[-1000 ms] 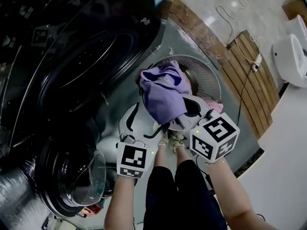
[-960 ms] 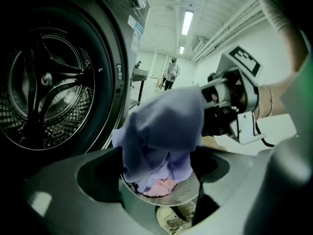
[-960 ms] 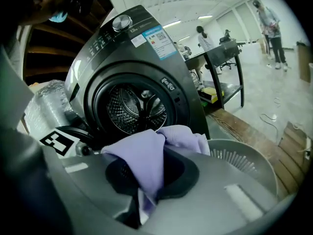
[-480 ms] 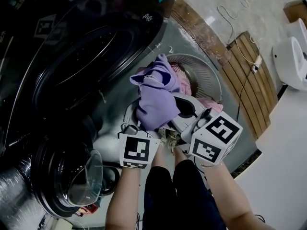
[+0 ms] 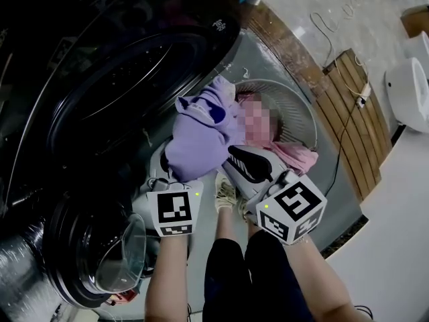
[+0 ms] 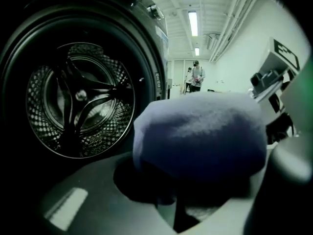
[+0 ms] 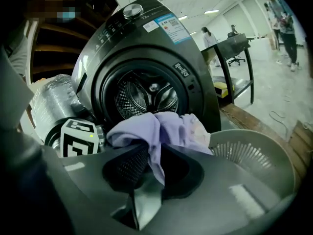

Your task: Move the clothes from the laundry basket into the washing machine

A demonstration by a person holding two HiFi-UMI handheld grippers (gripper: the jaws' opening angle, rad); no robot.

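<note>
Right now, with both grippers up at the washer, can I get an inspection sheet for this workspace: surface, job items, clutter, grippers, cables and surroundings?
Surface: grey floor with wooden boards beside it.
Job's things: washing machine with its door open; no clothes seen in the drum; purple garment held up before the opening; basket holds a pink cloth.
Clutter: nothing seen.
Grippers: left gripper and right gripper both shut on the purple garment.
Cables: black cable runs across the boards and floor beside the basket.
Surroundings: people standing far off; white fixture past the boards.
</note>
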